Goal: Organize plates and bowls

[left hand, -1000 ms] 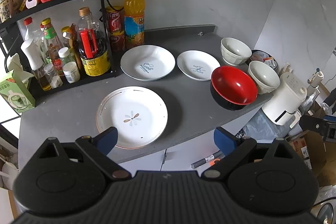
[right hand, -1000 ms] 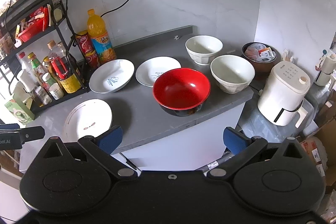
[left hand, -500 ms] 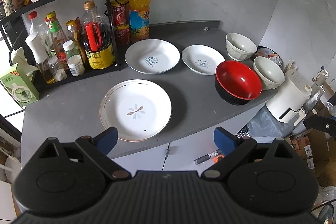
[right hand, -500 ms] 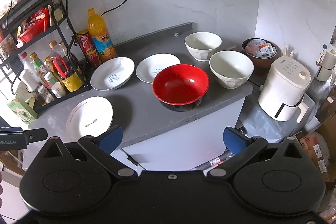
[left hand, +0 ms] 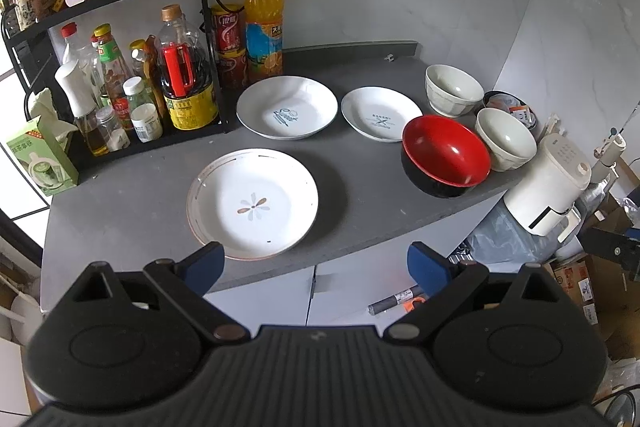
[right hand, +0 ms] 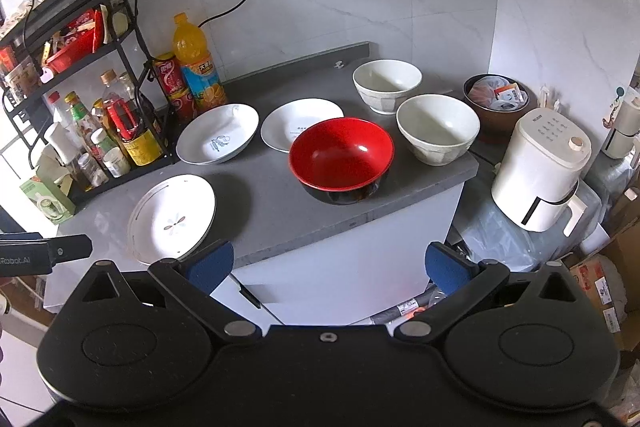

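Observation:
On the grey counter (left hand: 132, 195) lie three white plates: a flower-patterned one (left hand: 253, 203) (right hand: 172, 218) nearest me, a deep one with a blue print (left hand: 286, 111) (right hand: 218, 139) and a smaller one (left hand: 380, 113) (right hand: 296, 121) behind. A red bowl with a black outside (left hand: 446, 154) (right hand: 341, 158) sits near the front edge, with two white bowls (right hand: 387, 80) (right hand: 437, 129) at the right. My left gripper (left hand: 314, 263) hangs open in front of the flower plate. Held off the counter's front edge, my right gripper (right hand: 328, 265) is open and empty.
A black rack (left hand: 120, 75) of sauce bottles stands at the left, an orange drink bottle (left hand: 263, 27) and red cans (left hand: 229, 51) beside it. A green box (left hand: 40, 157) sits far left. A white appliance (right hand: 540, 167) and a brown bin (right hand: 496, 103) stand right of the counter. Boxes lie on the floor.
Both grippers have drawn back and risen a little, so the counter sits slightly farther off in each view. No dish has moved. Both stay open.

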The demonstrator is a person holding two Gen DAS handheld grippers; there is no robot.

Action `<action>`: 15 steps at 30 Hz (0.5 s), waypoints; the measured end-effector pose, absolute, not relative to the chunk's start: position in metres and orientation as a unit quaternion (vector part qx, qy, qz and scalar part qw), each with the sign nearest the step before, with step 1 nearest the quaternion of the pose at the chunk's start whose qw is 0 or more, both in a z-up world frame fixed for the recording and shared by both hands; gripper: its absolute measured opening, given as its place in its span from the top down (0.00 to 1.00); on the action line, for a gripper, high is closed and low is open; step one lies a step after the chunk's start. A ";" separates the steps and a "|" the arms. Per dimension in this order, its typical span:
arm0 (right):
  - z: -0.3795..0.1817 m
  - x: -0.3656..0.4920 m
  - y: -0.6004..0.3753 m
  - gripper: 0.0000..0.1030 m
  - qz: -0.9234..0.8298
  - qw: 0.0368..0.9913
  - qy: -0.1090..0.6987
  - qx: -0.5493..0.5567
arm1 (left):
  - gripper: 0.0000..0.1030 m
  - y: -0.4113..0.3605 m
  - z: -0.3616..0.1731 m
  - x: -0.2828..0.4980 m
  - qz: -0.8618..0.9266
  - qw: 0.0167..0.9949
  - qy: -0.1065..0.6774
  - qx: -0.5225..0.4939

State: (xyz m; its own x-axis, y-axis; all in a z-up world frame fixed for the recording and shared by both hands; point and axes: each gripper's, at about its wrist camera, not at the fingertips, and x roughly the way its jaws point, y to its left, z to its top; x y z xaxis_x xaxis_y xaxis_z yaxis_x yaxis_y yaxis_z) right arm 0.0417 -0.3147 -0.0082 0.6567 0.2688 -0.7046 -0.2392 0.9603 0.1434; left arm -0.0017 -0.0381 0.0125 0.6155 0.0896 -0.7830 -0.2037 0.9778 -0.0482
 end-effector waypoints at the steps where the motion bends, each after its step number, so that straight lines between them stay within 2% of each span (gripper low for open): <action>1: -0.008 0.041 -0.316 0.00 0.141 0.910 0.389 0.018 | 0.06 -0.041 0.013 -0.003 0.083 0.896 0.431 -0.066; 15: -0.013 0.035 -0.352 0.00 0.156 0.911 0.381 0.021 | 0.06 -0.074 0.015 -0.014 0.093 0.896 0.428 -0.079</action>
